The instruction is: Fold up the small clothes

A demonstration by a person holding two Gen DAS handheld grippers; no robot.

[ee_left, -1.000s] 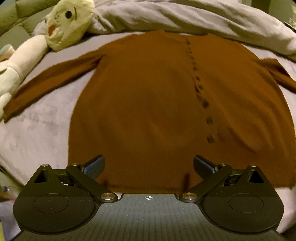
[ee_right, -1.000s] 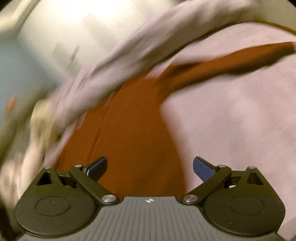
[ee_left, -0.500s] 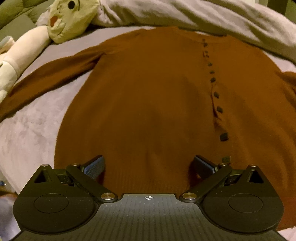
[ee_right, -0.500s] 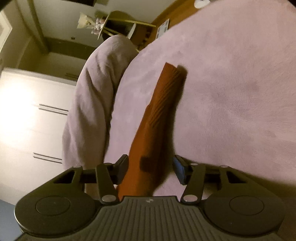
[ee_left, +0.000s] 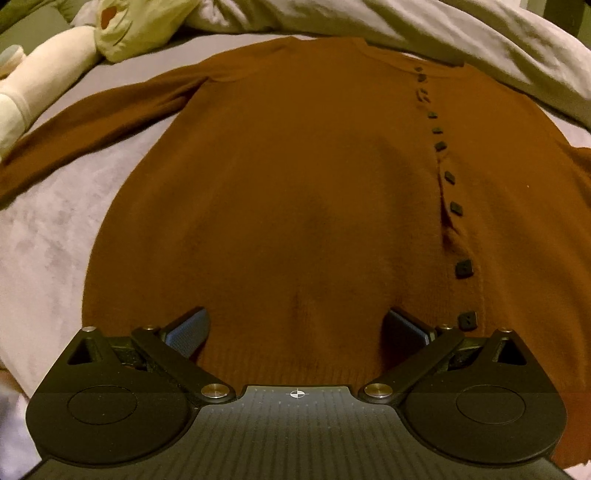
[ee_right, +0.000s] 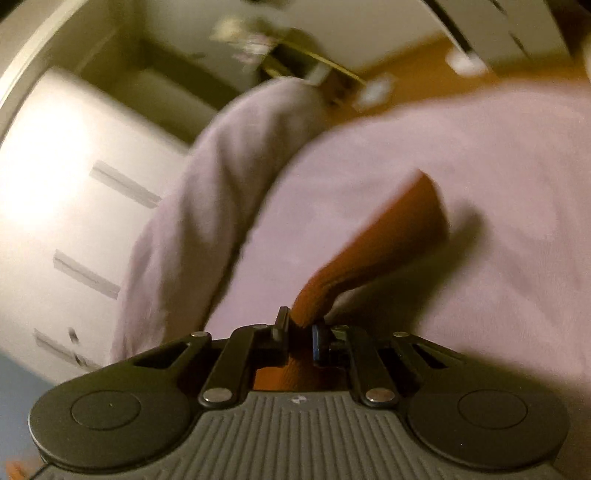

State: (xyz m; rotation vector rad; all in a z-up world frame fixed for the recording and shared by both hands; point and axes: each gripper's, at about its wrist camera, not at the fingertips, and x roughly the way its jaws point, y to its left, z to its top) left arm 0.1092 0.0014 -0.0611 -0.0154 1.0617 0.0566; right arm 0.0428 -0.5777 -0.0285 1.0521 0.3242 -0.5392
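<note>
Our left gripper [ee_left: 295,325] is spread wide over the hem of the brown cardigan [ee_left: 295,184], which lies flat, buttons [ee_left: 464,268] up, on the lilac blanket [ee_left: 48,236]. Our right gripper [ee_right: 299,332] is pinched tight on the cardigan's sleeve [ee_right: 384,240], cuff end raised off the blanket; pic blurred. Beyond, a plush toy [ee_left: 129,33] & rumpled duvet [ee_left: 424,33].

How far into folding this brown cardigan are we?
Done: the cardigan lies spread flat and buttoned on the bed. In hand: the right gripper is shut on one sleeve; the left gripper hovers open over the hem. Left: every fold, and the other sleeve lies outstretched.
</note>
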